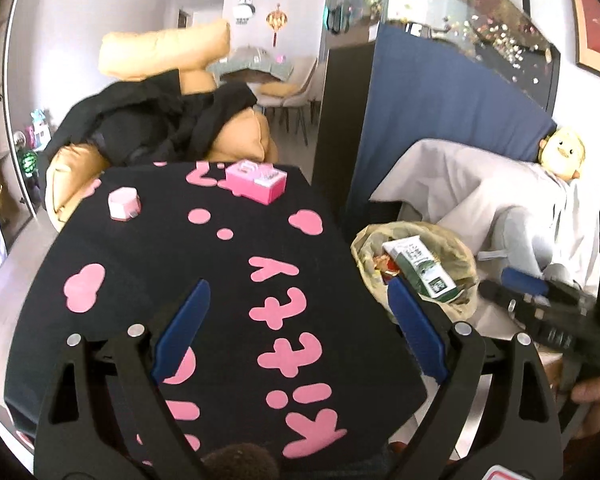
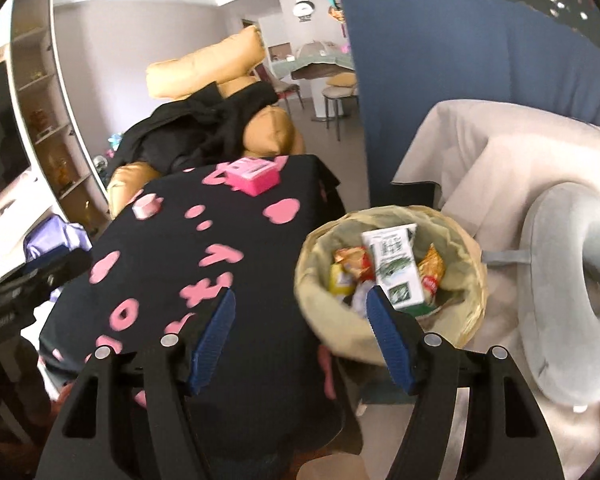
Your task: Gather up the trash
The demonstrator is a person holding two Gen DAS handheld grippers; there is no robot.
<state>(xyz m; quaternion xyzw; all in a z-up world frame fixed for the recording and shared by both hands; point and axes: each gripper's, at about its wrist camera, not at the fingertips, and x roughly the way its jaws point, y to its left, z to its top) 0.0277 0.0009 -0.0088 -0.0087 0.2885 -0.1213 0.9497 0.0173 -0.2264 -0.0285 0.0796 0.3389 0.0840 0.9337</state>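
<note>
Table cover: matt black cloth, flat pink shapes.
Bin liner: thin, crinkled, translucent plastic film.
Carton: smooth printed card.
Gripper pads: blue, finely ribbed.
Box: glossy pink.

The bench is draped in a black cloth printed with pink letters and cloud shapes (the cloth hangs over every visible edge). Near its far right corner sits a pink box. Toward the far left edge stands a small pink-and-white hexagonal container, well apart from the box.
</note>
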